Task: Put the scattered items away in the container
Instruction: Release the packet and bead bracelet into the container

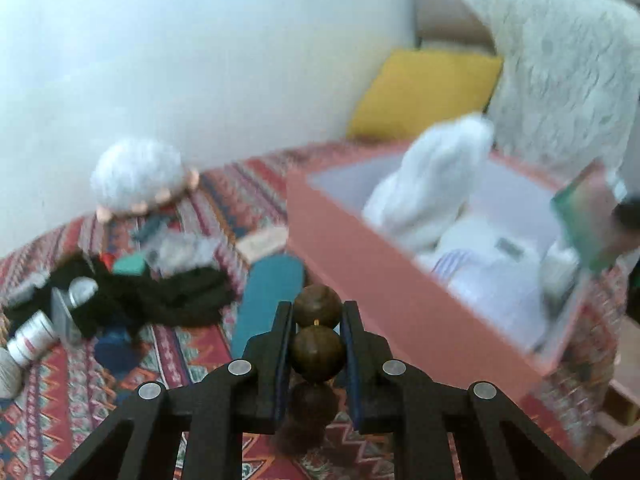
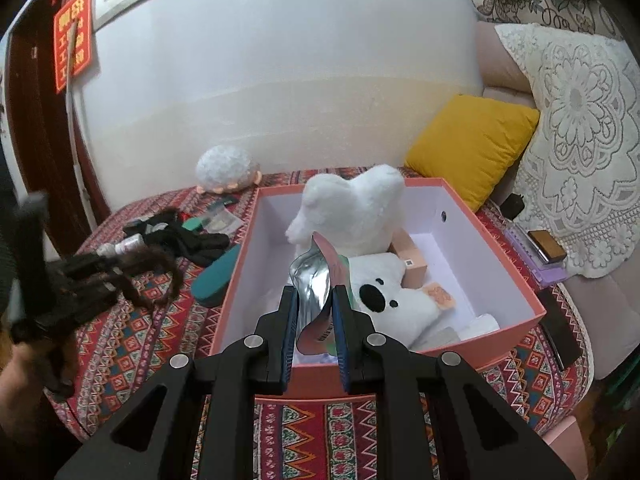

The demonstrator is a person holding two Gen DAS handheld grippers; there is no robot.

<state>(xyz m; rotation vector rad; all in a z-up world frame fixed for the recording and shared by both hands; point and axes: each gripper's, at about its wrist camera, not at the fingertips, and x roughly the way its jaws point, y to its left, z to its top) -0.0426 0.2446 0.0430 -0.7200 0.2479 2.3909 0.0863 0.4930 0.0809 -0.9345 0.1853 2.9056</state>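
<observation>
Both grippers carry items toward the pink box [image 2: 476, 332]: the right gripper [image 2: 314, 300] pinches a foil pouch [image 2: 314, 280] above its near wall, ready to release; the left gripper [image 1: 318, 320] clamps a bead string [image 1: 318, 348] beside the box and must swing over its rim

My left tool [image 1: 317, 316] and right tool [image 2: 314, 300] match: black angular linkage arms, round silver screws at the joints, blue pads [image 2: 289, 332] lining each finger.
</observation>
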